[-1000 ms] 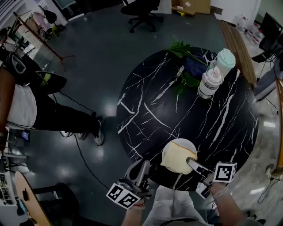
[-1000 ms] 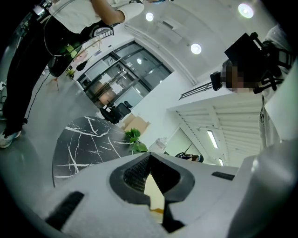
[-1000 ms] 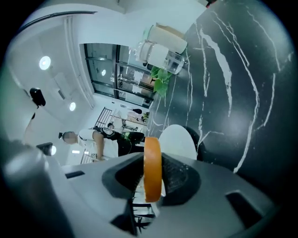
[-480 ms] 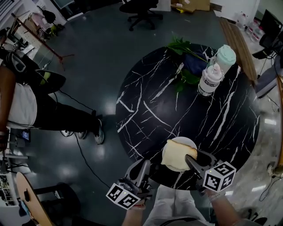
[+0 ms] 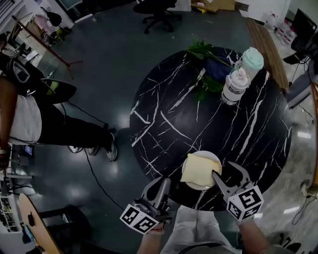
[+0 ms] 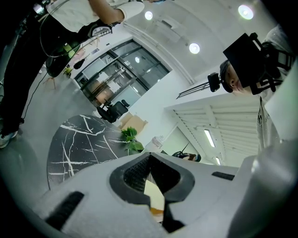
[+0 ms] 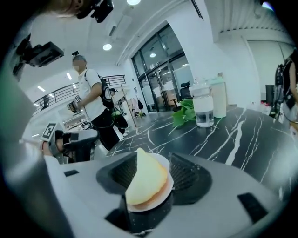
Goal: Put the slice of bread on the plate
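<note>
A pale slice of bread [image 5: 198, 170] lies on a small white plate [image 5: 212, 157] at the near edge of the round black marble table [image 5: 169, 114]. My right gripper [image 5: 223, 169] sits just right of the plate, its jaws opening wide. In the right gripper view the bread [image 7: 145, 180] and plate [image 7: 164, 161] show between the spread pads, which do not touch them. My left gripper [image 5: 160, 182] hovers level at the table's near edge, left of the plate, with its fingers together. In the left gripper view only a sliver of bread [image 6: 154, 199] shows past the jaws.
At the far right of the table stand a clear bottle [image 5: 234, 89] and a mint-lidded bottle [image 5: 252, 66] beside a leafy plant [image 5: 207, 69]. A person [image 5: 30, 114] stands on the floor to the left. An office chair [image 5: 159, 12] is beyond the table.
The right gripper rolled, spread its jaws and drew back a little toward me. The bread it had been gripping now lies flat on the plate. The left gripper has not moved.
</note>
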The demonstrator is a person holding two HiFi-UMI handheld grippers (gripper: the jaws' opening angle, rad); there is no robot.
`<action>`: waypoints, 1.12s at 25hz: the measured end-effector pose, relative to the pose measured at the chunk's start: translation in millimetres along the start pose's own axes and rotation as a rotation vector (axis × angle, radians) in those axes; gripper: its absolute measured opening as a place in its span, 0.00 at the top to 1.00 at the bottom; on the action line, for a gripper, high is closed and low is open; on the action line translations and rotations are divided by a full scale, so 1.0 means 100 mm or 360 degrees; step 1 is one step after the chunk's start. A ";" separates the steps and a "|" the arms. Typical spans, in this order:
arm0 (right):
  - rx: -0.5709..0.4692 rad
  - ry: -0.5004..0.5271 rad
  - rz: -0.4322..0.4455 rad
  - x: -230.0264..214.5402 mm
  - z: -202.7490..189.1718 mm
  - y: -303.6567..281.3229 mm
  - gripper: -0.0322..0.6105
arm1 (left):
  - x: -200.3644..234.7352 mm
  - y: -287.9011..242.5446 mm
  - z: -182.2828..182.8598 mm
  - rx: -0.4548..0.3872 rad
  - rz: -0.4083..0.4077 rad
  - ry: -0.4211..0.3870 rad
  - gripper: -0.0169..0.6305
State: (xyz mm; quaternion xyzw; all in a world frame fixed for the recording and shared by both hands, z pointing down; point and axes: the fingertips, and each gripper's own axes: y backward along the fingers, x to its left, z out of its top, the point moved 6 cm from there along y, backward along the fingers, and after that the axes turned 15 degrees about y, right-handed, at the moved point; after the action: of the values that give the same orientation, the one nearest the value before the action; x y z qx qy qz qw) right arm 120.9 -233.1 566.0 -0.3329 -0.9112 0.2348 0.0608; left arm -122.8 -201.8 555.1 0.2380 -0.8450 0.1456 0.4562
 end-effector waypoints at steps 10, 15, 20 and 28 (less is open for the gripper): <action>-0.0125 0.0069 0.0174 0.32 0.39 0.42 0.65 | -0.54 -0.11 0.00 0.0093 -0.0151 -0.0016 0.96; -0.0162 0.0114 0.0182 0.44 0.59 0.77 0.81 | -0.89 -0.08 -0.14 0.0192 -0.0221 -0.0010 0.96; -0.0215 0.0148 0.0182 0.50 0.76 1.04 0.89 | -1.18 -0.07 -0.20 0.0223 -0.0287 -0.0015 0.96; -0.0278 0.0128 0.0217 0.68 0.87 1.18 0.92 | -1.42 -0.11 -0.01 0.0201 -0.0363 -0.0140 0.96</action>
State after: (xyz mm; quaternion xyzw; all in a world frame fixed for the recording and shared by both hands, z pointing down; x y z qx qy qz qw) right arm 113.3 -145.1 431.2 -0.4074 -0.9002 0.1445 0.0520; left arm -49.1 -172.3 436.8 0.3668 -0.8208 0.1351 0.4165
